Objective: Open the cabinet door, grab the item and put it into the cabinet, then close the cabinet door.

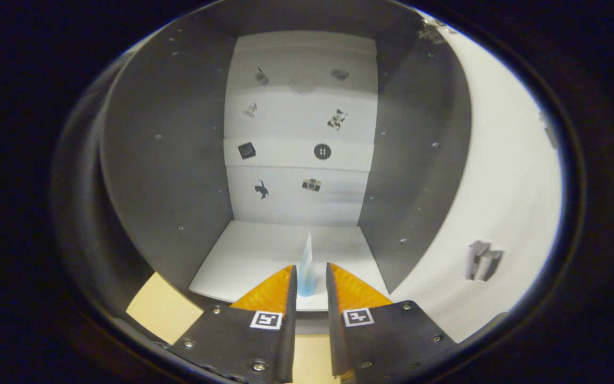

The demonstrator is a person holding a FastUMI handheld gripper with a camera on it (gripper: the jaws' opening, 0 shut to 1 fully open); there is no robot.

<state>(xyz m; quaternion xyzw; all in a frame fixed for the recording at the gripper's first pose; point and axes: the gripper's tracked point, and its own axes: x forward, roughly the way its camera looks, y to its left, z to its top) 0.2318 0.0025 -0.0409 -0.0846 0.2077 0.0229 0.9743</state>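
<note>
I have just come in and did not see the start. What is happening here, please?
A person is using a handheld gripper to put a small blue and white item into an open cabinet. The item stands upright between the fingers, over the front of the cabinet's white bottom shelf. The fingers lie close on both sides of it, but a firm grip cannot be confirmed. The cabinet door is swung open on the right, not yet closed.

A bare tan tabletop [160,309] (wood-toned) lies below.
</note>
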